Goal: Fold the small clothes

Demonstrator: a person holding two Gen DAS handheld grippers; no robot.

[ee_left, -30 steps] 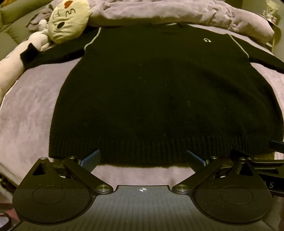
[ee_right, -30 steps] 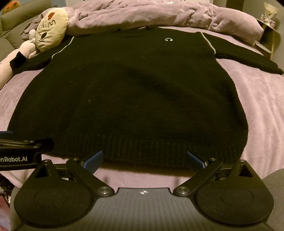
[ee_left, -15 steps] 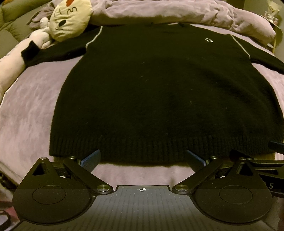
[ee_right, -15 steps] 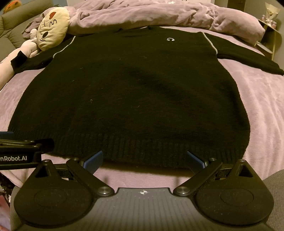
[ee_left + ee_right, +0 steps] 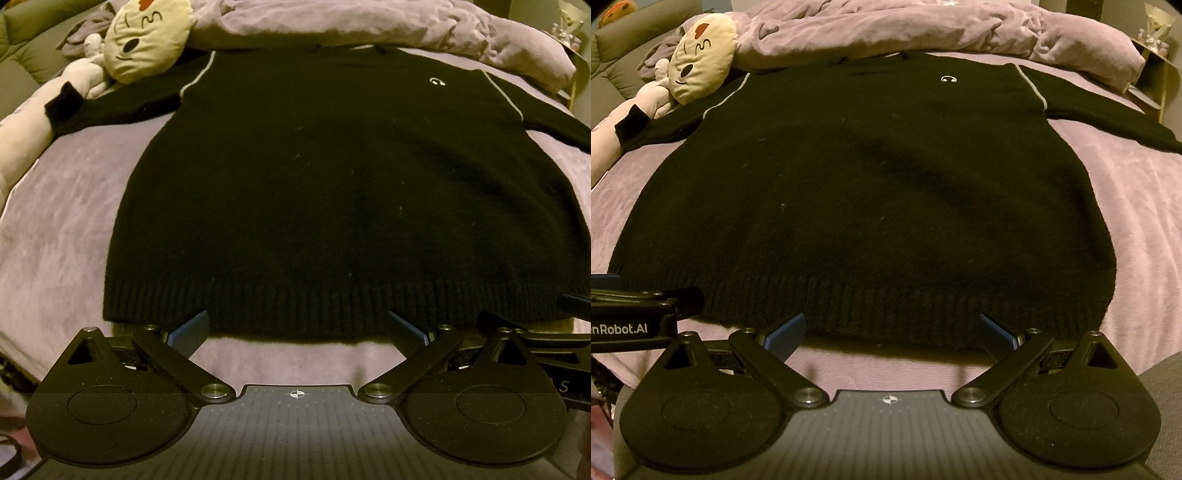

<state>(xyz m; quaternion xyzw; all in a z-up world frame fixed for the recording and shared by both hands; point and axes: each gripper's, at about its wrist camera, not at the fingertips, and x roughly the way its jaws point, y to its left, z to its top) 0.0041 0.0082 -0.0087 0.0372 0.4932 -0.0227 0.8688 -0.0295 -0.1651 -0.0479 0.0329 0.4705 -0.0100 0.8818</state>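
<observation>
- A black knit sweater (image 5: pixel 332 192) lies flat and face up on a bed with a lilac cover (image 5: pixel 62 206). Both sleeves are spread out to the sides, and the ribbed hem is the part nearest to the cameras.
- The left gripper (image 5: pixel 297 326) is just at the hem, toward its left part. Its two blue-padded fingers (image 5: pixel 188 328) stand wide apart and hold nothing.
- The right gripper (image 5: pixel 892 330) is at the hem more to the right. Its jaws are also wide apart and empty.
- A cream cat-face plush toy (image 5: pixel 701 70) lies near the left sleeve.
- A crumpled lilac duvet (image 5: pixel 923 29) lies behind the collar.
</observation>
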